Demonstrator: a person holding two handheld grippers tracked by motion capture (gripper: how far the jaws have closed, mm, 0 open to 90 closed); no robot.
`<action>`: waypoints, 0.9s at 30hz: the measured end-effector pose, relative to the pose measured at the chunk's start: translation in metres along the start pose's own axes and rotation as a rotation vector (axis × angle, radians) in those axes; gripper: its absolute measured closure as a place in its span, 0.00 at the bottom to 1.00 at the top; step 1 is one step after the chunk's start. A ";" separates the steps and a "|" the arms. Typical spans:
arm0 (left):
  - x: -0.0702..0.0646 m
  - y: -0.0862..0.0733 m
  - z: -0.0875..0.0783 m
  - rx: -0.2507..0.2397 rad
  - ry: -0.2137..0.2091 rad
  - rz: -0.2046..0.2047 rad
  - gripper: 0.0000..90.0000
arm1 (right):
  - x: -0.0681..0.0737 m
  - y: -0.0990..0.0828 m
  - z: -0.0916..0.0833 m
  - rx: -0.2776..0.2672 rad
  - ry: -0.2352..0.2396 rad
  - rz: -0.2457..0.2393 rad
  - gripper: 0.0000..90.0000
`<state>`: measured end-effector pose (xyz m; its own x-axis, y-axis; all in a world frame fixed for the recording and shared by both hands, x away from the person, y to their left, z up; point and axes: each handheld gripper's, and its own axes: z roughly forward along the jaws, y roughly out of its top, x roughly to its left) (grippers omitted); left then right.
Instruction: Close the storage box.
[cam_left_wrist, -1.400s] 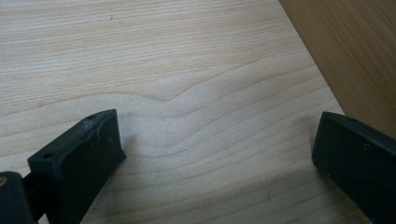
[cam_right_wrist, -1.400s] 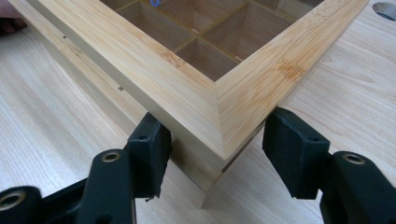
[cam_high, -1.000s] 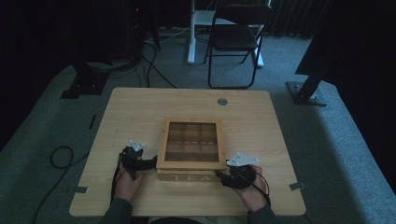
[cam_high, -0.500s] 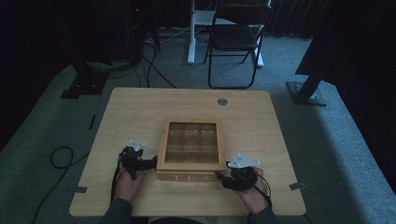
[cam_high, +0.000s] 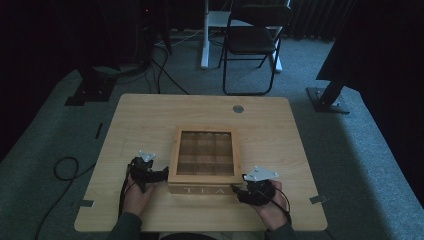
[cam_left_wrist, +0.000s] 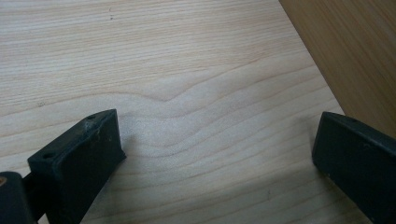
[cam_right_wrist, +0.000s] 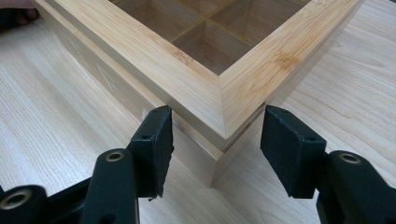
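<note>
**Hand-held grippers and sleeves**

Left gripper (cam_high: 156, 172) and right gripper (cam_high: 243, 189): black bodies, each topped by a pale grey three-cornered plate, with black cables trailing. Blocky black jaws carry small screw holes; brass-coloured pivot rivets show. Sleeves (cam_high: 125, 227) are dark green.

Premises read as a lab or recording studio, not a home. Grey carpet (cam_high: 350, 150) covers the floor. Black curtains (cam_high: 390, 40) close off the dim surroundings. Stand bases (cam_high: 327, 100) sit bolted-looking at both far sides, well beyond the fingers. Cables (cam_high: 62, 167) trail over the floor. A folding chair (cam_high: 252, 42) stands past the lone wooden table (cam_high: 150, 115).
</note>
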<state>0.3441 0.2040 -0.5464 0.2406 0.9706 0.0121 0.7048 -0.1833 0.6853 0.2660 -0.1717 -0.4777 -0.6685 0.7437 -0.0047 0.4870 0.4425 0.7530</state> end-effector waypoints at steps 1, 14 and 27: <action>0.000 0.000 0.000 0.000 0.000 0.000 0.02 | 0.000 0.000 0.000 0.000 0.000 0.001 0.48; 0.000 0.000 0.000 0.000 0.000 0.000 0.02 | -0.004 -0.003 0.002 0.014 0.014 0.016 0.48; 0.000 0.000 0.000 -0.001 0.000 -0.002 0.02 | -0.011 -0.007 -0.005 -0.014 0.043 0.055 0.45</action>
<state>0.3441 0.2038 -0.5465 0.2395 0.9708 0.0108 0.7044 -0.1815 0.6863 0.2677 -0.1854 -0.4796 -0.6645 0.7444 0.0655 0.5162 0.3939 0.7605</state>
